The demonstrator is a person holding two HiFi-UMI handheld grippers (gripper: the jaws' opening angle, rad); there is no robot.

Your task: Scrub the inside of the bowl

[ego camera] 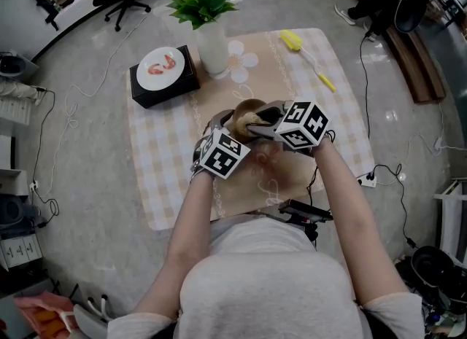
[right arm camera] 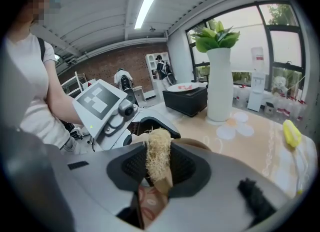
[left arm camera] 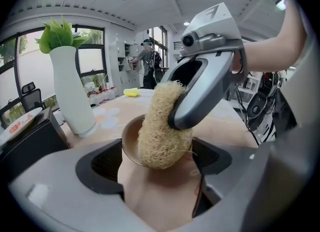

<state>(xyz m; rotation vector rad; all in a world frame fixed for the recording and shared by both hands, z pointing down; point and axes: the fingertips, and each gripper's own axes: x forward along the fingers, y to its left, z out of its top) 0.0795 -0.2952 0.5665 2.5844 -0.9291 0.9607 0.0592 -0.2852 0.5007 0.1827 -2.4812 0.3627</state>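
Right jaws: the right gripper [right arm camera: 159, 168] has its 2 jaws drawn narrow on a loofah scrubber [left arm camera: 162, 126], pinching 1 end so the free, fibrous end sticks out as the working face.
Left jaws: the left gripper [left arm camera: 159, 163] has its jaws set fairly wide, 1 pad at each side of the bowl [left arm camera: 131, 143]; it appears clamped between them.
Bowl position: raised off the table and tipped, mouth turned toward the left gripper and the person, probably so the inside is open to the scrubber.
Contact: the loofah's free end lies inside the bowl, pressed against its inner wall.
Division of work: 1 gripper steadies, the other scrubs; a loose bowl would likely slide under that pressure.
Step in hand: scrubbing the inside looks under way.
Table: a checked tablecloth [ego camera: 168, 148] covers it; the grippers work over the near middle.
Set aside: a white vase [left arm camera: 72, 91], a black box [ego camera: 157, 90] bearing a plate [ego camera: 160, 66], and a yellow brush [ego camera: 306, 52] lie at the far side, apart from the work.
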